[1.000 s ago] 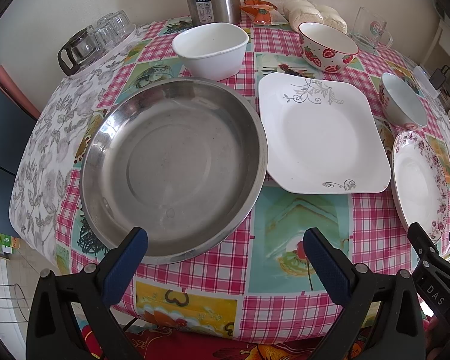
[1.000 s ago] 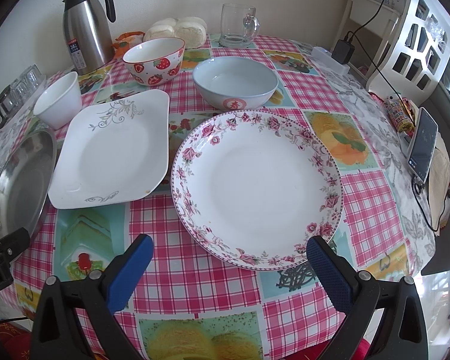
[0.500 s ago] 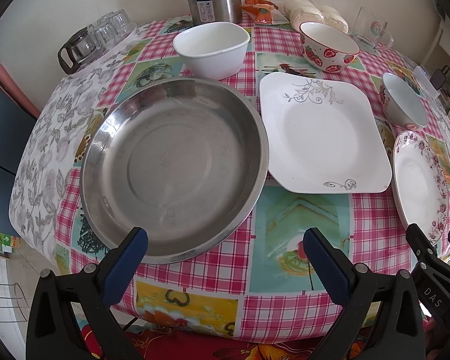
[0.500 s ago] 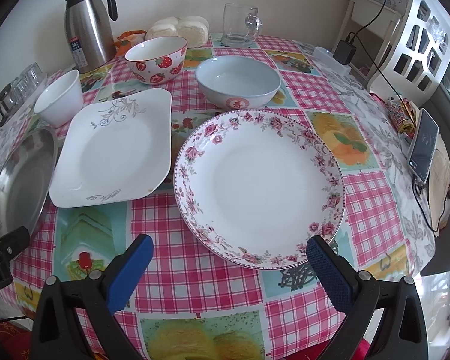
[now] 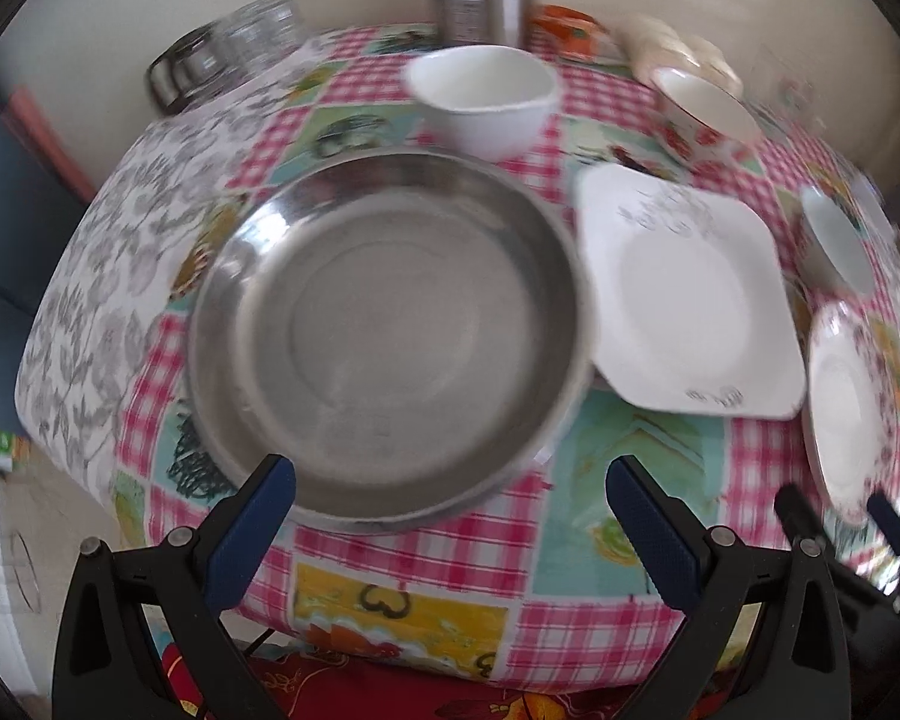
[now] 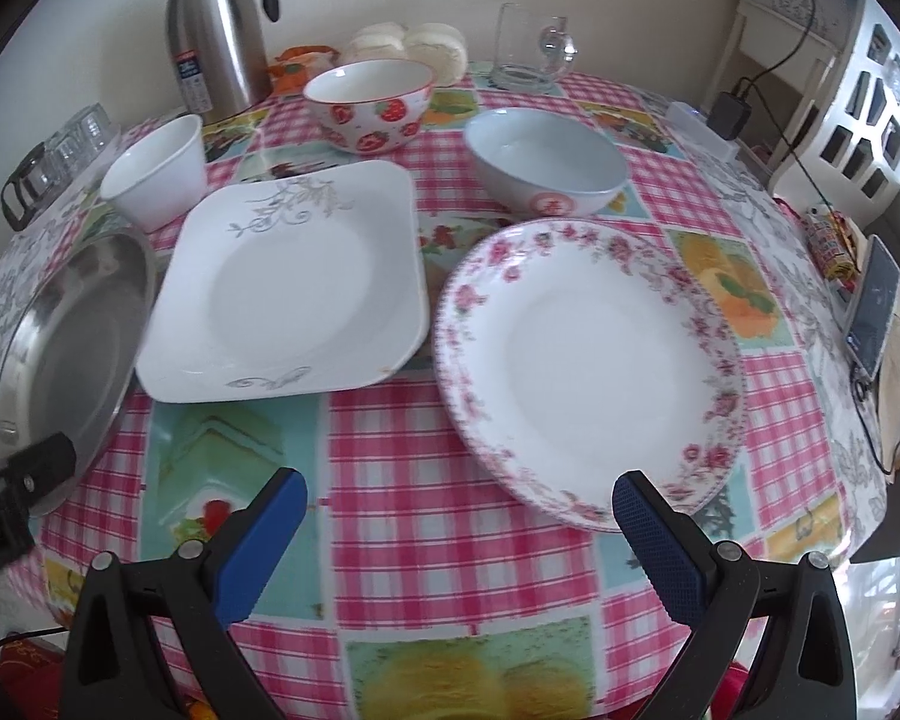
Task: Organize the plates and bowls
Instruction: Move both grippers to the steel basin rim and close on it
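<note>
Approach step, nothing stacked: left gripper (image 5: 450,498) and right gripper (image 6: 459,510) both spread, empty; next likely pinching floral plate (image 6: 591,366) rim.

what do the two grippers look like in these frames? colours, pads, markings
Both look identical: the left gripper and right gripper each have black plastic fingers with triangular cut-outs and silver screw heads. The jaws end in blue textured pads. The left gripper, seen from the side in the right wrist view, carries white lettering on its black body, only partly readable. No cables, hands or sleeves show clearly.
</note>
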Motion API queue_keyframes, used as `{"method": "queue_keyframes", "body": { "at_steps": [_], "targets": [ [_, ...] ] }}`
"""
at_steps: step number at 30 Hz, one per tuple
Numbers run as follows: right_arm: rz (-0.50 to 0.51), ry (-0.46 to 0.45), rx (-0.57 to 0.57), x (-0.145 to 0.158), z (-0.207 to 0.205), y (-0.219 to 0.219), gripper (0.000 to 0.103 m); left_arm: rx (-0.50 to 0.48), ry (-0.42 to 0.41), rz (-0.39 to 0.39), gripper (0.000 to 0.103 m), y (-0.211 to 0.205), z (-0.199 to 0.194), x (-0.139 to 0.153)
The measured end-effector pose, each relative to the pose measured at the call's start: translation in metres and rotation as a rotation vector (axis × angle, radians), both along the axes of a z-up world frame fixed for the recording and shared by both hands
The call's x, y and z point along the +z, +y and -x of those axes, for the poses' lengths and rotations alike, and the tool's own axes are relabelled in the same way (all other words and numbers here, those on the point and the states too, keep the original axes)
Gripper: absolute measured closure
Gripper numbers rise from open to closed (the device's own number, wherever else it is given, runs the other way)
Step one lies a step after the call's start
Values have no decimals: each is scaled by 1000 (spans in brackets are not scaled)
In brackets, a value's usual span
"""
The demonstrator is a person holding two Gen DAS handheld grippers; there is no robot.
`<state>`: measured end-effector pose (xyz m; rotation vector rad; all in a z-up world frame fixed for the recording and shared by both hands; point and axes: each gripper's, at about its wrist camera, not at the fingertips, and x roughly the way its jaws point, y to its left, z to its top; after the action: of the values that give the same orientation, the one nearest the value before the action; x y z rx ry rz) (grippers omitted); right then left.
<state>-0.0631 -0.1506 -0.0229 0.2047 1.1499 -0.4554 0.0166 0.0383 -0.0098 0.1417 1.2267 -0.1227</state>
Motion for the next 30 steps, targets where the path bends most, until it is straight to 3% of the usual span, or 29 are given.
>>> {"method": "queue_keyframes", "body": {
  "at_steps": [7, 13, 18, 21, 23, 30],
  "targets": [
    [-49, -34, 56, -2, -15, 30, 0, 135, 7, 60, 0, 46, -16, -2],
    [-132, -88, 96, -4, -28, 55, 0, 203, -59, 112, 0, 74, -30, 3],
    [-200, -118, 106, -9, -39, 71, 0, 253, -89, 202, 0, 100, -43, 1],
    [-228, -134, 115, -11, -46, 79, 0, 289, -148, 241, 0, 111, -45, 4],
    [-250, -141, 117, -14, -49, 84, 0, 302, -175, 243, 0, 116, -48, 6],
    [-341, -153, 118, -24, -60, 95, 0, 342, -131, 233, 0, 132, -65, -8]
  ]
}}
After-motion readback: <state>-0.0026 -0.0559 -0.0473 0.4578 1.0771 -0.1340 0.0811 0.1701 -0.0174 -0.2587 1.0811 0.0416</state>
